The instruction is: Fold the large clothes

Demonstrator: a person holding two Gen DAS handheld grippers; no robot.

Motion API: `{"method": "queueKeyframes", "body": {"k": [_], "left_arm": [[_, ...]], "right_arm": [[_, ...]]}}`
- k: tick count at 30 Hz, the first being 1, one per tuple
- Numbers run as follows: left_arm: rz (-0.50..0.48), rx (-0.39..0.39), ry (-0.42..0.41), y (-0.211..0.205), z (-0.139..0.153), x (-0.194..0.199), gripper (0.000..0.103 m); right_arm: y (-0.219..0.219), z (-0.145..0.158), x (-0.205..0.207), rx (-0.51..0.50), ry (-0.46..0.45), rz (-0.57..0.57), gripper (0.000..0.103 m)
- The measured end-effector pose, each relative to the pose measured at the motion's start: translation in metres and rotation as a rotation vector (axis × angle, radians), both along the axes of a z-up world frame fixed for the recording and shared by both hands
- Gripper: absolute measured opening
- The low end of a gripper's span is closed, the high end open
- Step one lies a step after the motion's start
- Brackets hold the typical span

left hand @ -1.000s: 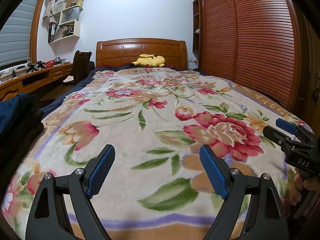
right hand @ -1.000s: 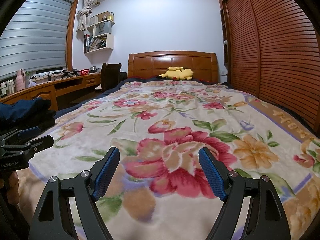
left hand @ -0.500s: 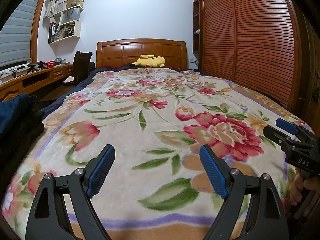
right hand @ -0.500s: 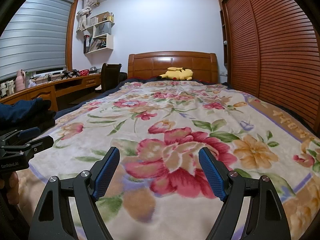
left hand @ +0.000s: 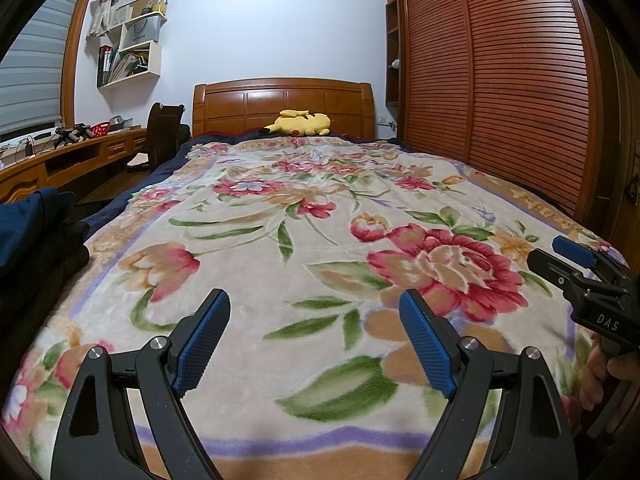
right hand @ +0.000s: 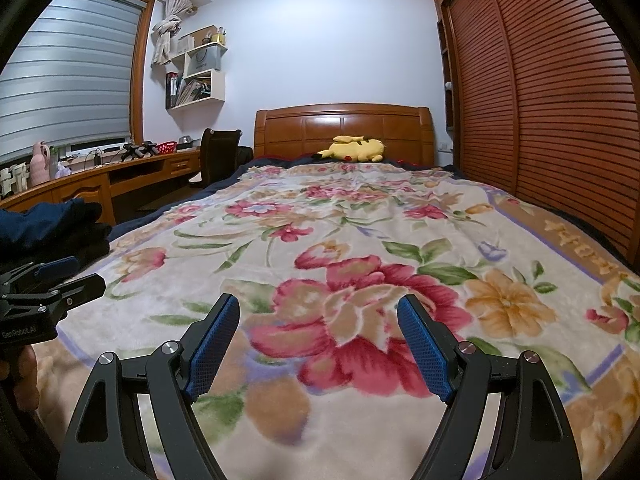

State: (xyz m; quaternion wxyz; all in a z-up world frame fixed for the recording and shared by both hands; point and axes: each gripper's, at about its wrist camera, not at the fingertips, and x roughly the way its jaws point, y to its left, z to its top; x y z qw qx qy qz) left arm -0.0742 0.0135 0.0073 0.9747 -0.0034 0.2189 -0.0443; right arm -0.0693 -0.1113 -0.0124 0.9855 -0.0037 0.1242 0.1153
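Observation:
A stack of dark clothes, navy on top of black, lies at the bed's left edge; it also shows in the right wrist view. My left gripper is open and empty above the foot of the floral blanket. My right gripper is open and empty above the same blanket. Each gripper shows at the side of the other's view: the right one, the left one. Neither touches the clothes.
A yellow plush toy lies by the wooden headboard. A slatted wooden wardrobe runs along the right side. A desk and a dark chair stand on the left under wall shelves.

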Motion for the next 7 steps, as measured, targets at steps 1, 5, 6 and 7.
{"method": "queueKeyframes", "body": {"k": [1, 5, 6, 7], "left_arm": [[0.000, 0.000, 0.000, -0.0003, 0.0001, 0.0002, 0.087], [0.001, 0.001, 0.001, 0.0016, 0.0001, 0.0008, 0.087], [0.001, 0.001, 0.001, 0.0022, -0.0001, 0.0010, 0.087], [0.001, -0.001, 0.000, 0.0012, 0.0002, 0.0008, 0.087]], "right_arm": [[-0.0001, 0.0001, 0.0002, 0.001, 0.000, 0.000, 0.083], [-0.0002, -0.0002, 0.0005, 0.000, 0.000, -0.001, 0.083], [-0.0002, 0.0000, 0.0008, 0.000, -0.001, -0.001, 0.083], [-0.0004, -0.0003, 0.0007, 0.001, -0.001, -0.002, 0.083]]}}
